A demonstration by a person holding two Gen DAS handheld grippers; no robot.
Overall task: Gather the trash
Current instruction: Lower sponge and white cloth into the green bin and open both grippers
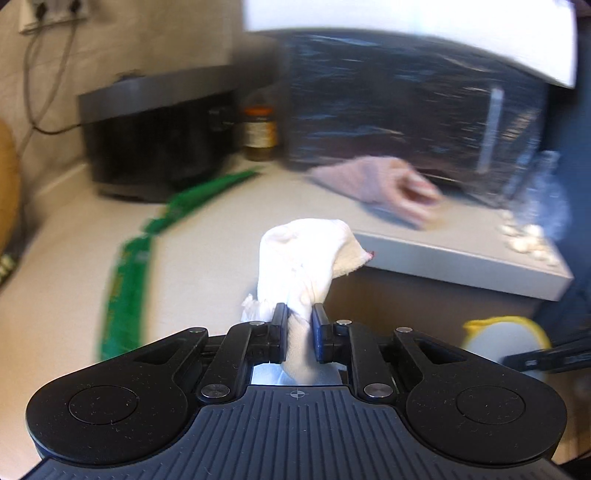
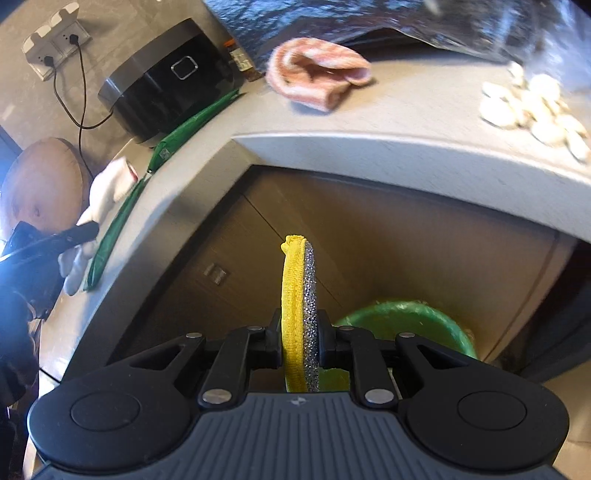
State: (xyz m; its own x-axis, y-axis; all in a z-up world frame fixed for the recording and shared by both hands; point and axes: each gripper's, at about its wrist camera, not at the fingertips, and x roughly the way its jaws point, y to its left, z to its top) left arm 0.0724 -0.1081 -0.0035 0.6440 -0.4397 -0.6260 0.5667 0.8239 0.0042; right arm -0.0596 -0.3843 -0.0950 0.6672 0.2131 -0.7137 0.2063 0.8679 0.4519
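The left gripper point(image 1: 299, 325) pinches a crumpled white tissue point(image 1: 306, 258) between its jaws, the wad rising above the pads over the pale grey table point(image 1: 207, 236). In the right wrist view the same gripper point(image 2: 86, 230) shows at the left edge, the tissue point(image 2: 110, 184) bunched around its tip beside a long green wrapper point(image 2: 122, 218) that lies along the table's curved edge.

The right gripper point(image 2: 301, 332) has its jaws pressed tight on a round scouring pad point(image 2: 299, 317), yellow cloth on one face and silver glitter on the other, held edge-on and upright. It hangs off the table, in front of brown cabinet doors point(image 2: 369, 240), with a green bin point(image 2: 406, 321) just below and behind the jaws. The pad's yellow rim point(image 1: 506, 336) also peeks in at the lower right of the left wrist view.

On the table, a pink cloth point(image 2: 317, 77) lies crumpled near a dark foil-like sheet point(image 2: 369, 18), and a heap of pale shell-like pieces point(image 2: 535, 107) sits near the right edge. A black cooker point(image 2: 166, 85) stands at the back, its cord running to a wall socket point(image 2: 55, 51); a brown bottle point(image 1: 260, 129) stands beside it. A round wooden board point(image 2: 44, 184) leans at far left.
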